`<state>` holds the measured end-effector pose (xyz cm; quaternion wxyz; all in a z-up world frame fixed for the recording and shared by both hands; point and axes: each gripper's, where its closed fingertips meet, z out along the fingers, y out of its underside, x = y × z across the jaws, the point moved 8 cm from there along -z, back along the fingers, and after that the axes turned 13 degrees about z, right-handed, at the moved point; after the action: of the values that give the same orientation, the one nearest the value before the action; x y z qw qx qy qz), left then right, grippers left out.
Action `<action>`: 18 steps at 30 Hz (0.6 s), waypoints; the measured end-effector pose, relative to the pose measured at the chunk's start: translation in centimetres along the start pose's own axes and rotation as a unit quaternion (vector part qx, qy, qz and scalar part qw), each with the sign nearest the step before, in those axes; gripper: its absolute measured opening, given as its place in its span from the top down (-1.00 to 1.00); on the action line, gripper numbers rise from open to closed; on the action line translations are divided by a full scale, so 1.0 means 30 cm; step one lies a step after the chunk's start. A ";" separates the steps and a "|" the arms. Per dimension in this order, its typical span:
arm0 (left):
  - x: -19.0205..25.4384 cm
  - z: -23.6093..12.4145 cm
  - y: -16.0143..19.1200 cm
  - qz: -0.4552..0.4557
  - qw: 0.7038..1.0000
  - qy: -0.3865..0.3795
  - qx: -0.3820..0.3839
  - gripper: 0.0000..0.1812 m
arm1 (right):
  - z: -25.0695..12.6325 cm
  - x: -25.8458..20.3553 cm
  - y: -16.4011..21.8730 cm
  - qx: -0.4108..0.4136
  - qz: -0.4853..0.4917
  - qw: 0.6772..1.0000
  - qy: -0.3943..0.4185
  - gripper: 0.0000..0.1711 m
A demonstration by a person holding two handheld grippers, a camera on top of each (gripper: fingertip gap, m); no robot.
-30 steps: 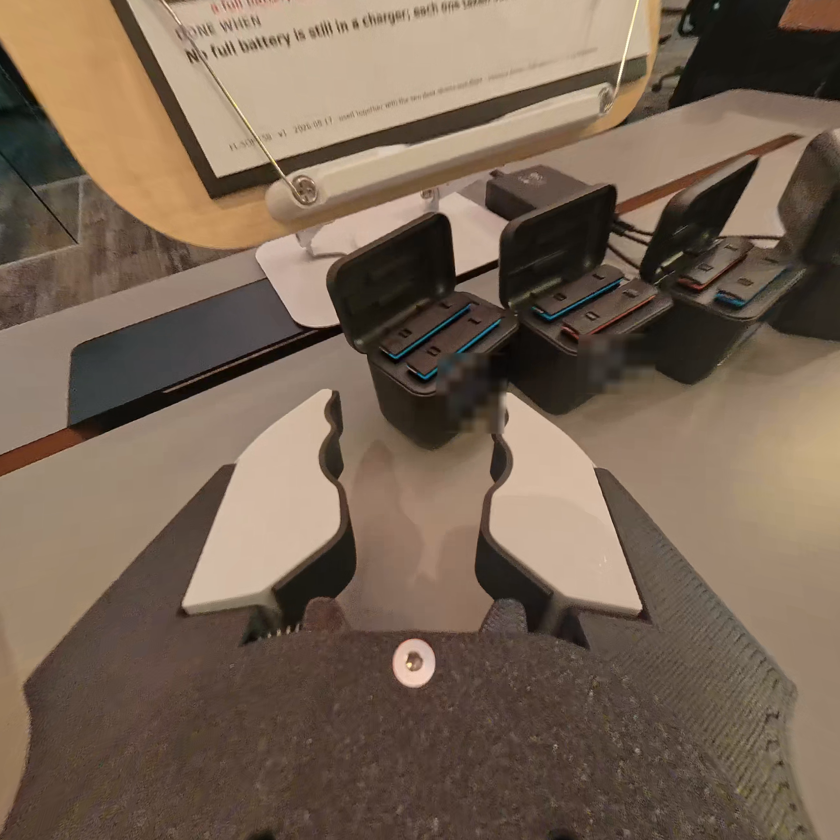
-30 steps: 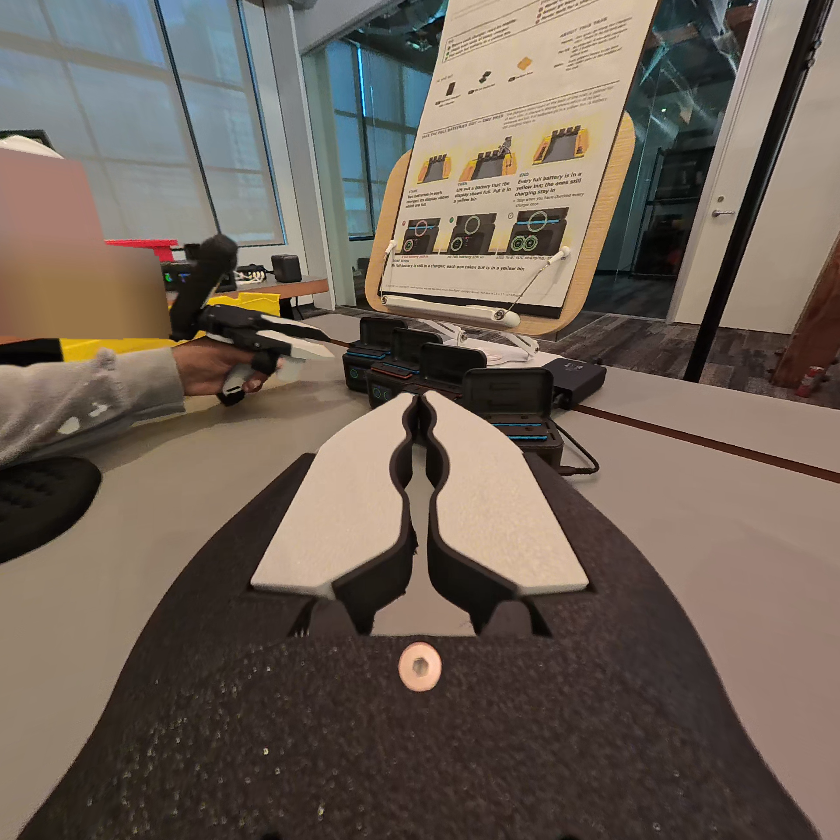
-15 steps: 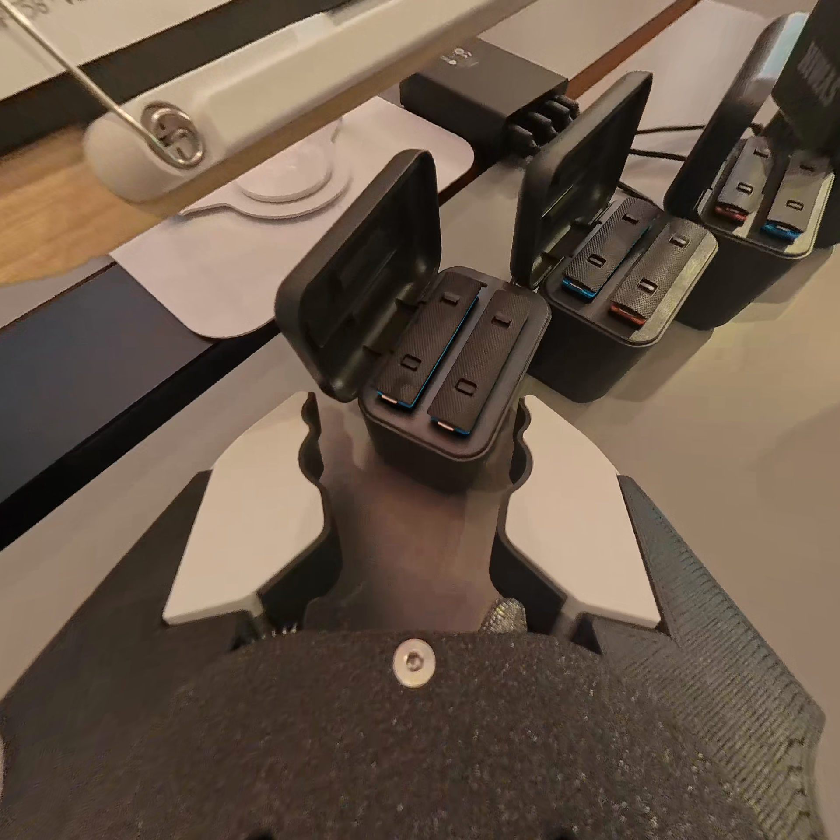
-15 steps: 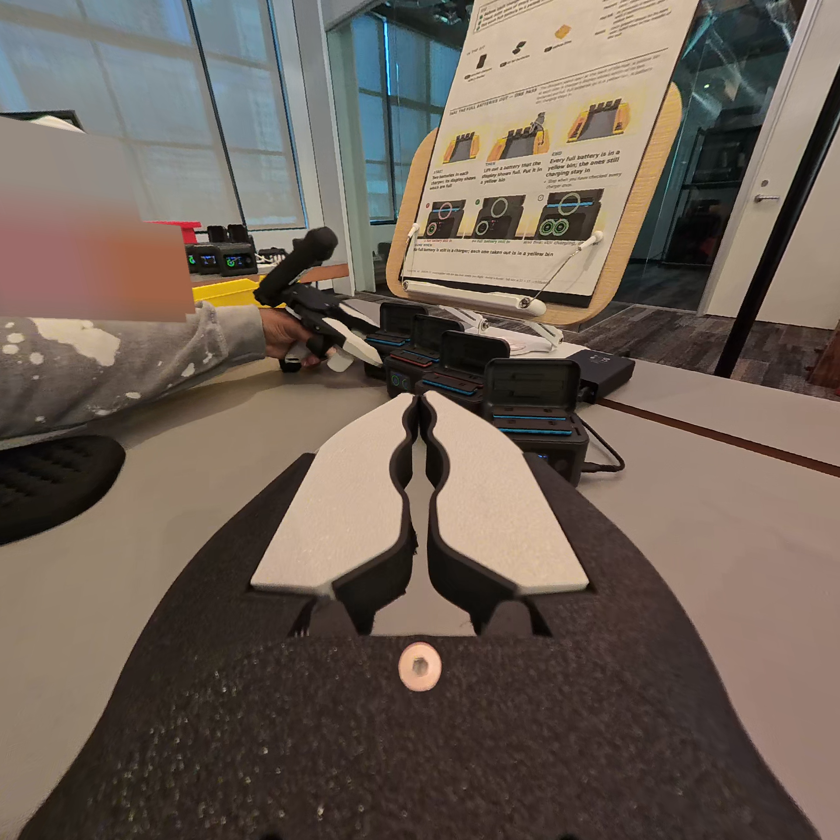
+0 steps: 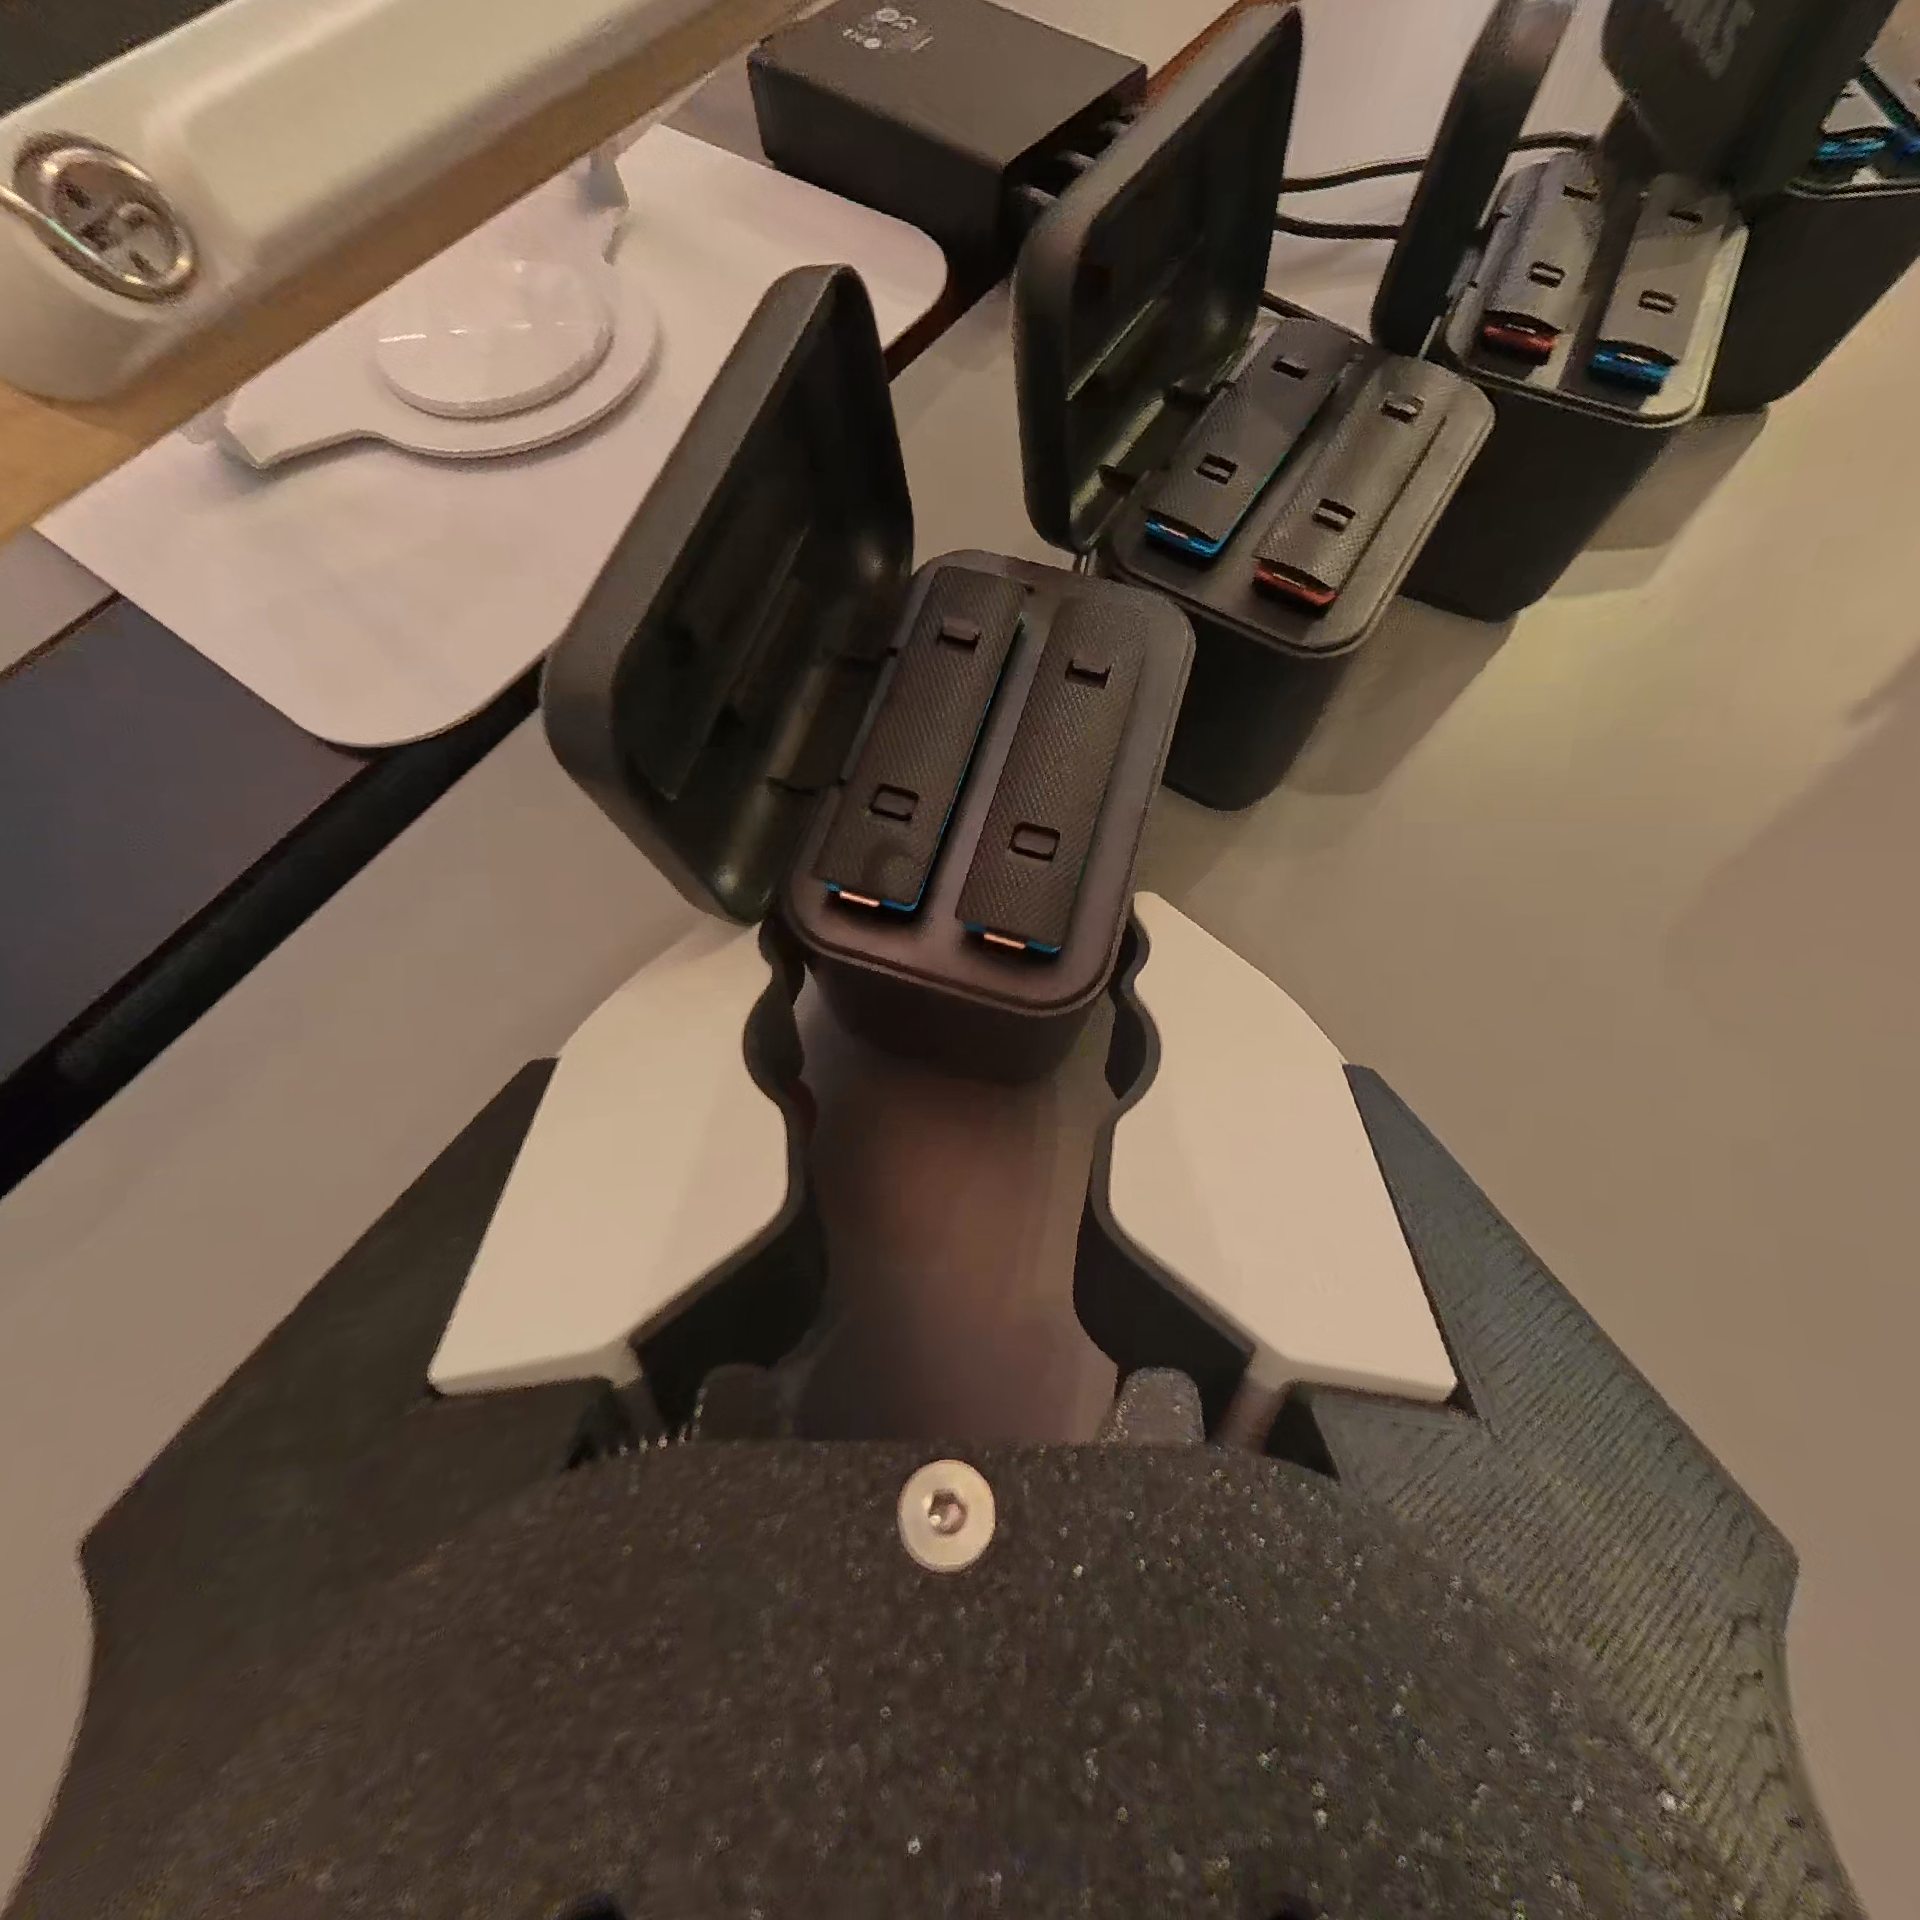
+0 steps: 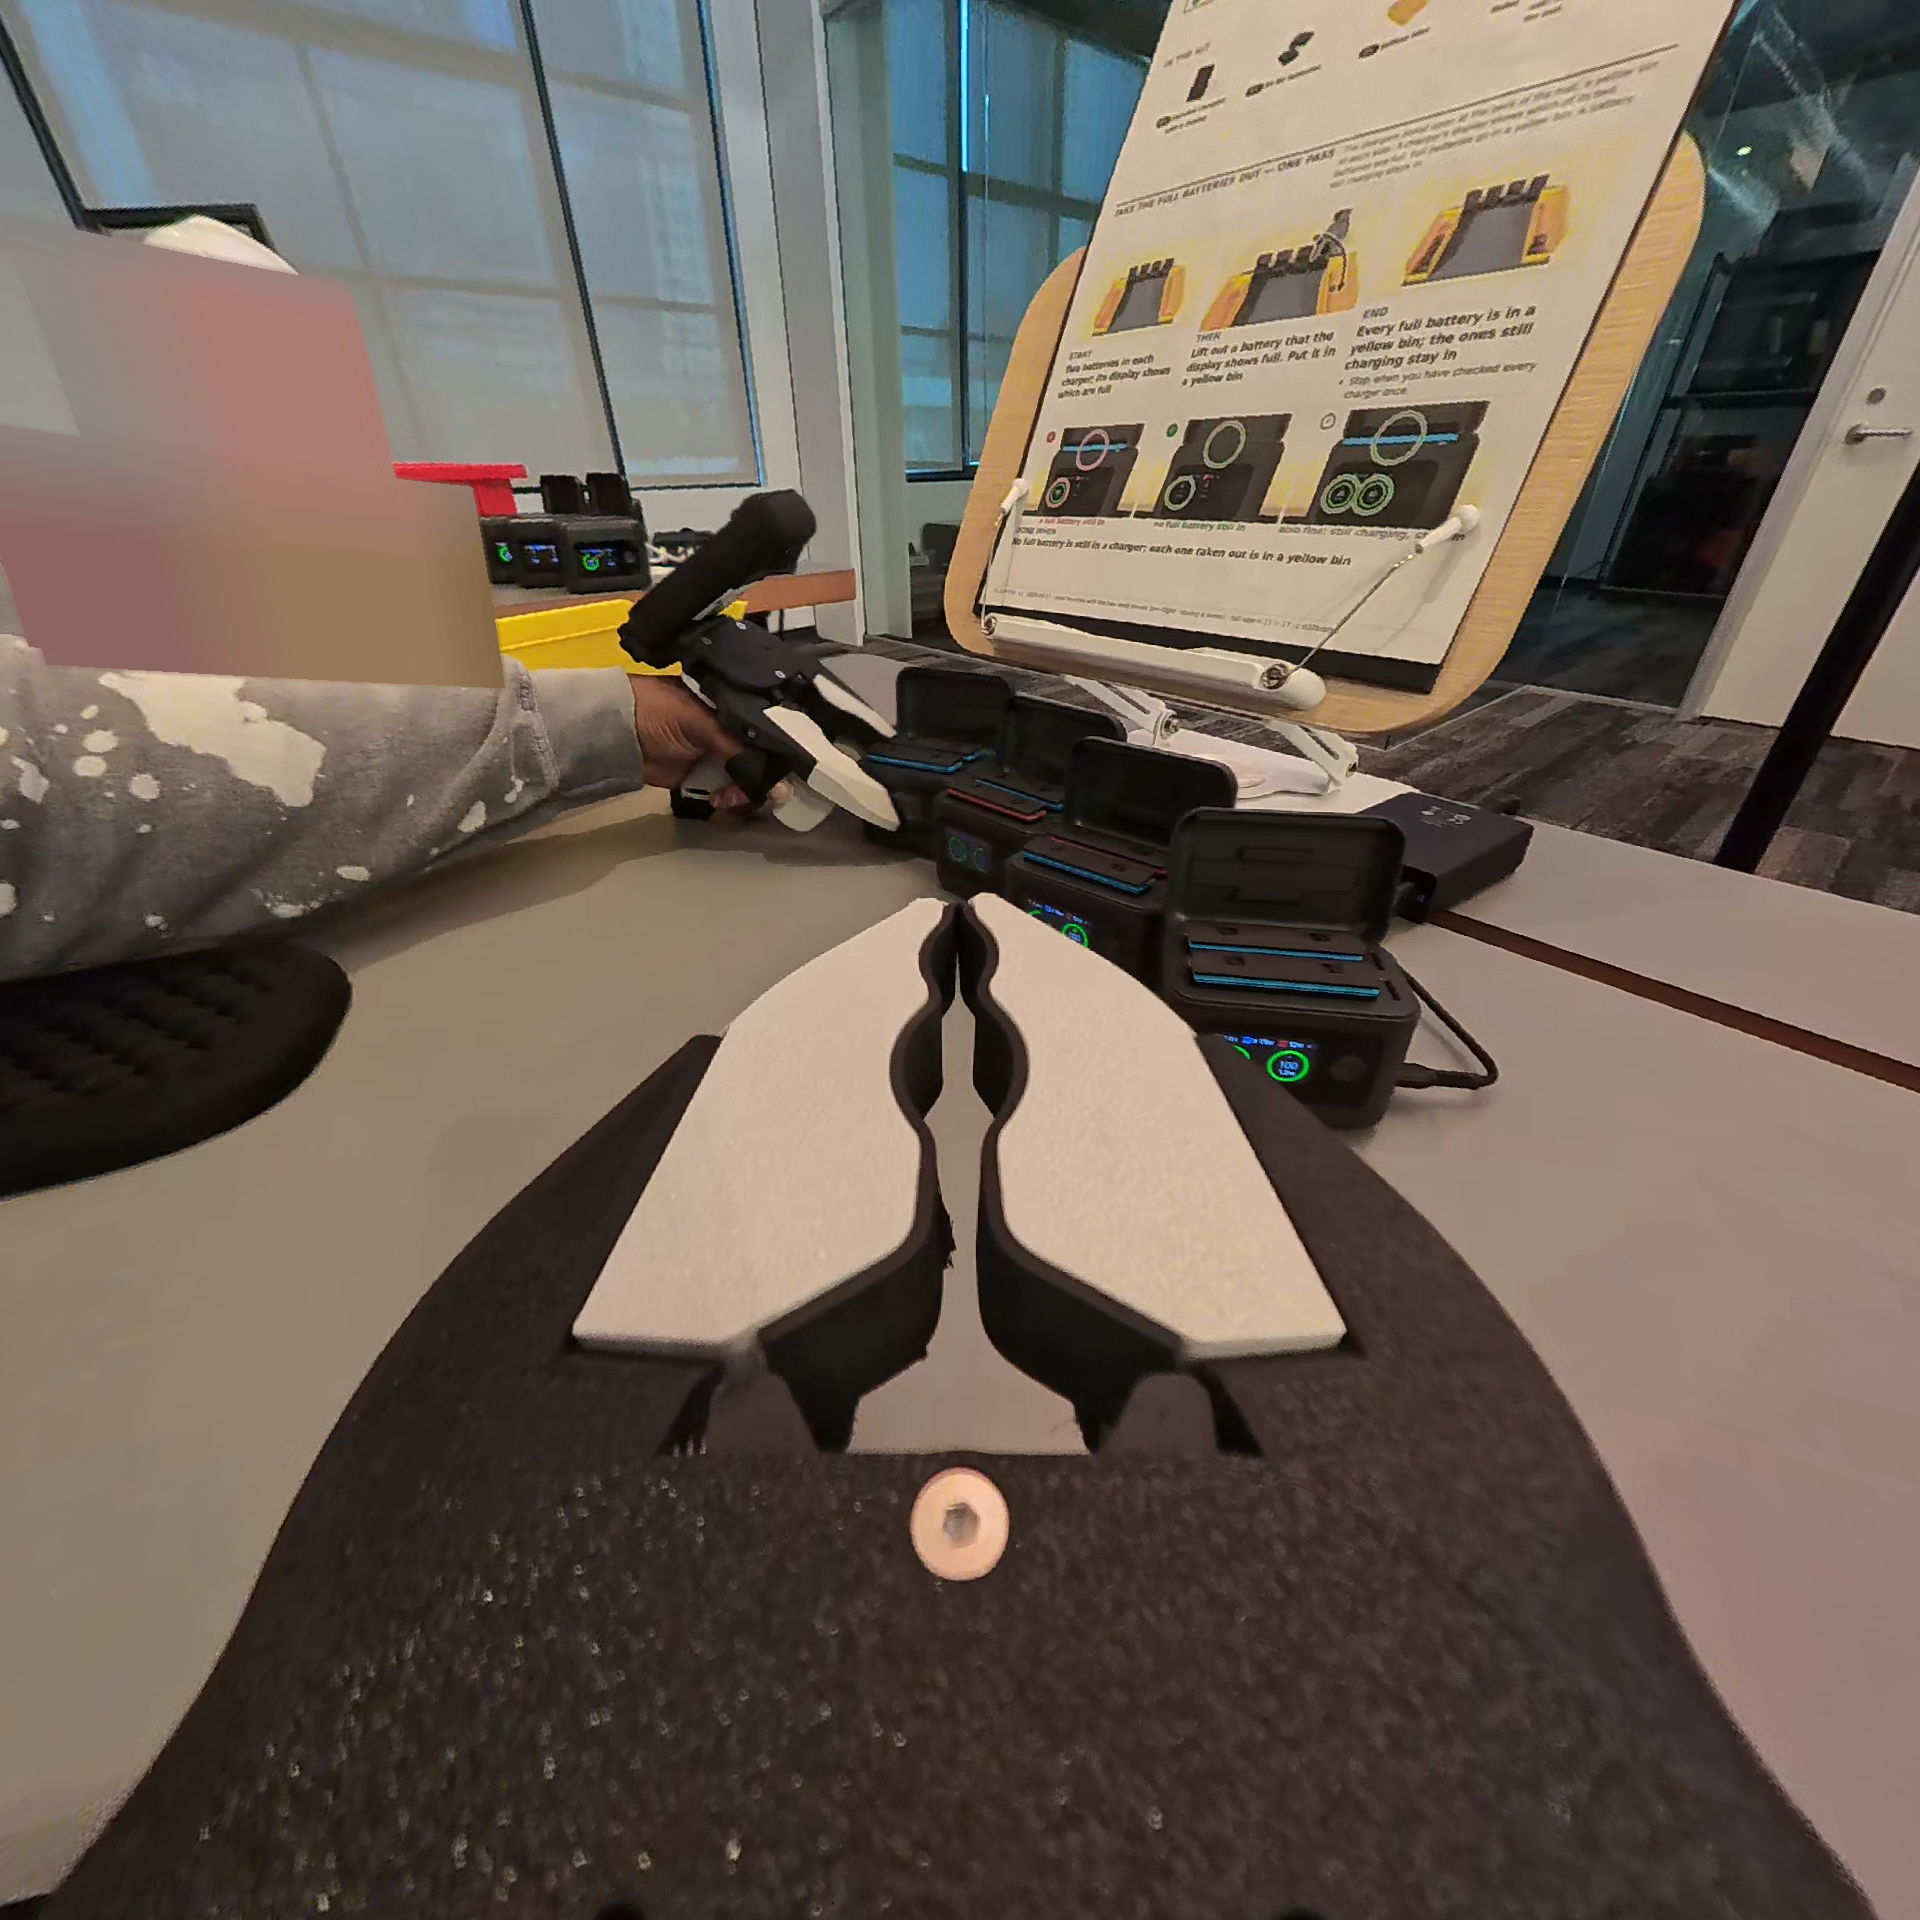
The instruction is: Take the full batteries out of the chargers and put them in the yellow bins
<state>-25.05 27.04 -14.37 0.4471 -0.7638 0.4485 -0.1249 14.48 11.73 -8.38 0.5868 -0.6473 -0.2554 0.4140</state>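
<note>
Two batteries (image 5: 977, 769) lying lengthwise away, left tongs (image 5: 948, 971) spread around charger (image 5: 966, 997)

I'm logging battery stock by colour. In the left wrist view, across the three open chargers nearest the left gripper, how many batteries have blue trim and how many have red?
Blue-trimmed batteries: 4
Red-trimmed batteries: 2
Total: 6

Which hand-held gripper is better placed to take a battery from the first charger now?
Left. The left hand-held gripper is open, straddling the nearest charger. The right hand-held gripper is shut, farther back.
</note>
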 end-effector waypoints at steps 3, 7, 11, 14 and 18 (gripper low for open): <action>0.039 -0.012 -0.002 0.004 1.000 0.005 0.002 0.38 | 0.002 -0.006 0.000 -0.001 -0.001 1.000 -0.007 1.00; 0.083 -0.015 -0.012 0.004 1.000 0.017 0.002 0.38 | 0.004 -0.013 0.002 -0.004 -0.002 1.000 -0.012 1.00; 0.127 -0.010 -0.025 0.005 0.999 0.033 0.007 0.38 | 0.004 -0.020 0.000 -0.004 -0.007 1.000 -0.016 1.00; 0.153 -0.003 -0.037 0.007 0.999 0.047 0.010 0.39 | 0.007 -0.022 0.002 -0.007 -0.007 1.000 -0.019 1.00; 0.162 0.006 -0.045 0.009 0.998 0.055 0.014 0.39 | 0.010 -0.027 0.004 -0.010 -0.010 1.000 -0.020 1.00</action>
<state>-21.43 23.54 -14.41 0.4331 -0.7458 0.4772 -0.1689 13.80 11.22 -8.30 0.5790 -0.6423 -0.2779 0.4182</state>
